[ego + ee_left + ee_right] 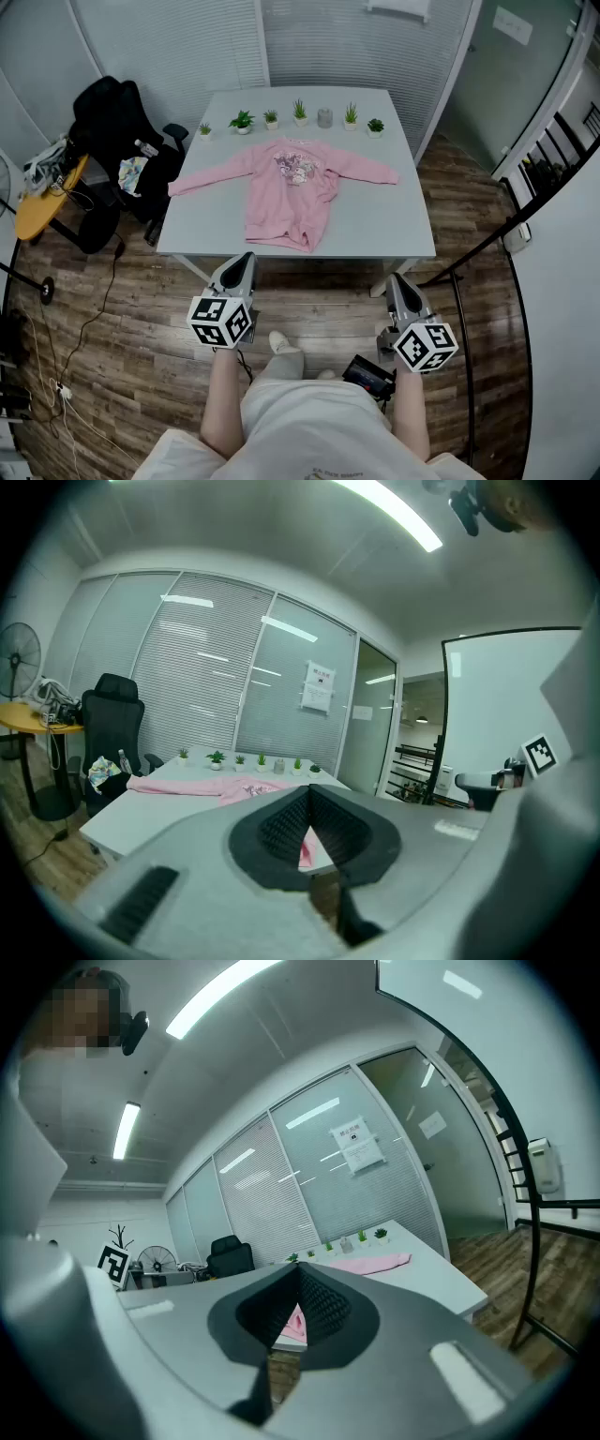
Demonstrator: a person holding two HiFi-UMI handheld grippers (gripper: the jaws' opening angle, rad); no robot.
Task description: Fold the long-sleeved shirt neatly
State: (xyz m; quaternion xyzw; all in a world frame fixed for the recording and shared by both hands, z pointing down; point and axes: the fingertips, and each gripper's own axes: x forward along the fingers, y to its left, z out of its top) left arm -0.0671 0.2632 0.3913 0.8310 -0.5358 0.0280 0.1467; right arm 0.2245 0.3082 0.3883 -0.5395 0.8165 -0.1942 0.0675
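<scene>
A pink long-sleeved shirt (pixel 286 190) lies spread on the white table (pixel 375 220), sleeves out to both sides, a printed picture on its chest and its hem rumpled toward me. The shirt (pixel 202 786) shows far ahead in the left gripper view, and the shirt (pixel 361 1264) also appears past the jaws in the right gripper view. My left gripper (pixel 246 258) and right gripper (pixel 396 278) hang in front of the table's near edge, well short of the shirt. Both are shut with nothing between their jaws.
A row of small potted plants (pixel 242 120) and a grey cup (pixel 325 117) lines the table's far edge. A black office chair (pixel 117 131) stands left of the table, with a yellow round table (pixel 42 202) beyond it. Cables (pixel 80 337) trail over the wooden floor. A black railing (pixel 506 220) runs at the right.
</scene>
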